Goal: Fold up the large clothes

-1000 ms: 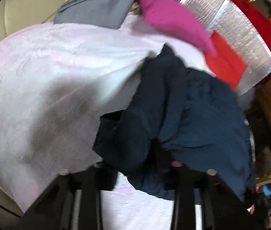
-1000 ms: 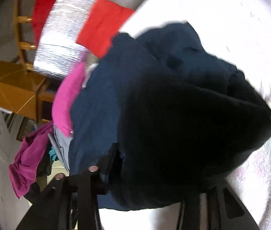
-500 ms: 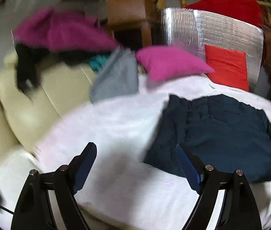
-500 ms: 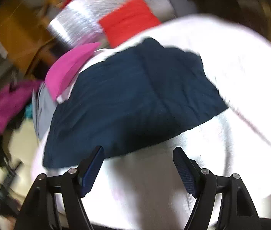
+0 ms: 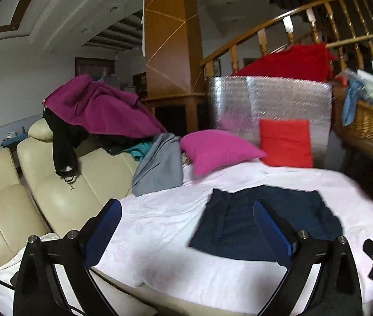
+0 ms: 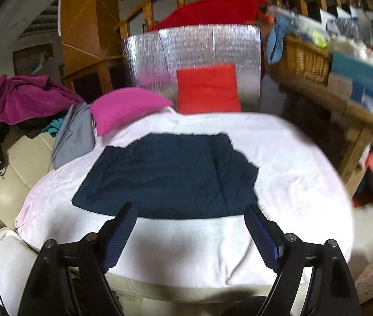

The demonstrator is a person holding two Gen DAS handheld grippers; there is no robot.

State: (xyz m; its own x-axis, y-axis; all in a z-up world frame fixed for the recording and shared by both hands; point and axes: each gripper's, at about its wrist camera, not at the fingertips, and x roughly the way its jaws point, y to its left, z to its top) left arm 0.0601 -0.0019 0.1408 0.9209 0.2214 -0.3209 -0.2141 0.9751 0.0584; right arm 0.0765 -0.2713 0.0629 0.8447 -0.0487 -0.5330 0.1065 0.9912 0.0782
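Across the middle of both frames a white sheet [image 6: 291, 173] covers the work surface; a navy garment [image 6: 165, 176] lies folded flat on it, roughly rectangular, with bare sheet on all sides. Right edge of the garment looks bunched and uneven in the right wrist view.

Left gripper [image 5: 186, 226]: jaws wide apart, just been opening, nothing between the blue pads [image 5: 273, 231]. Right gripper [image 6: 189, 234]: jaws also spread, just been opening, empty. Both hover clear of the cloth.

Upper part of frame: pink cushion [image 5: 218, 150] and red cushion [image 5: 286, 142] at the sheet's far edge, against a silver foil panel [image 5: 270, 100]. Grey cloth [image 5: 160, 166] hangs over the left edge of the sheet onto a cream sofa [image 5: 54, 189].

Right side of the right wrist view is motion-blurred; items in the wicker basket [image 6: 305, 58] cannot be made out. Sheet's near edge is cut off behind the gripper bodies.

Left view alone shows the ceiling and the purple garment [image 5: 99, 105] fully; a black part at its lower right edge is cut off.
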